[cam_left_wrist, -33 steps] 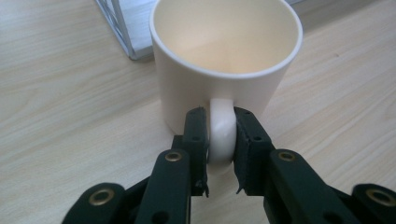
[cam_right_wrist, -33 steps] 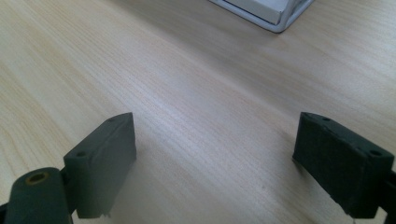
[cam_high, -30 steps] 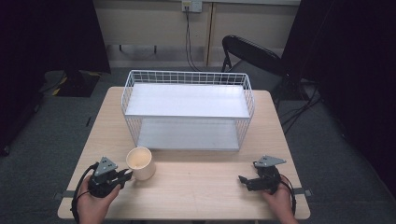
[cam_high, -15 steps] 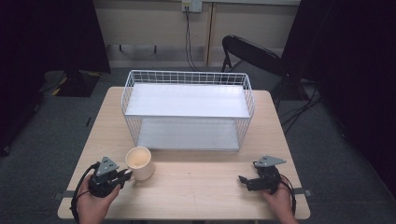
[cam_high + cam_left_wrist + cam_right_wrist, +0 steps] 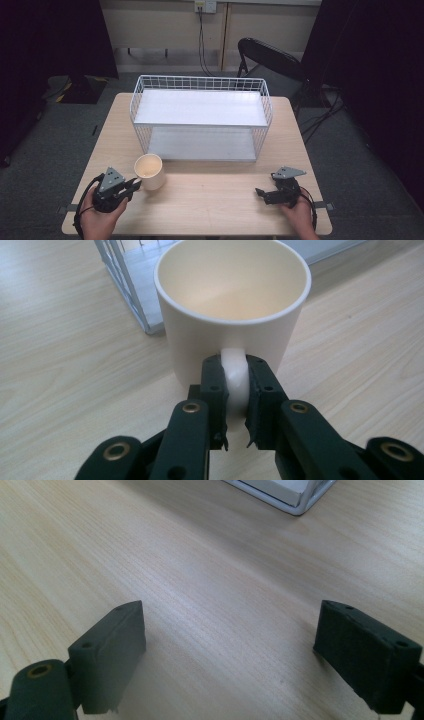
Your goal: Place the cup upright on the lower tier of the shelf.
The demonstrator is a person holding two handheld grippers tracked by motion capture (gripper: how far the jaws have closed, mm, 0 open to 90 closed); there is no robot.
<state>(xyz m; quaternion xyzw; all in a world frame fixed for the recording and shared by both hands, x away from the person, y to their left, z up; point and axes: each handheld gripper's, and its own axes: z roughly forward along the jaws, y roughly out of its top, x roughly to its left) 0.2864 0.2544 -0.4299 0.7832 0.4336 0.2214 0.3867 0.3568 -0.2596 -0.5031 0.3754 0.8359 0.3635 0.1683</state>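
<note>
A cream mug (image 5: 149, 171) stands upright and empty on the wooden table (image 5: 215, 200), in front of the wire rack's left corner. My left gripper (image 5: 134, 185) lies low at the table's front left, pointing at the mug. In the left gripper view its jaws (image 5: 234, 385) are shut on the mug's handle (image 5: 234, 371), pads pressing both sides, with the mug's body (image 5: 232, 305) just beyond. My right gripper (image 5: 260, 192) rests at the front right, pointing left. Its jaws (image 5: 230, 650) stand wide open over bare wood, with nothing between them.
A white wire rack (image 5: 200, 82) with an upper and a lower shelf takes up the back half of the table; its corner (image 5: 295, 500) appears ahead of the right gripper. A black chair (image 5: 270, 55) stands behind the table.
</note>
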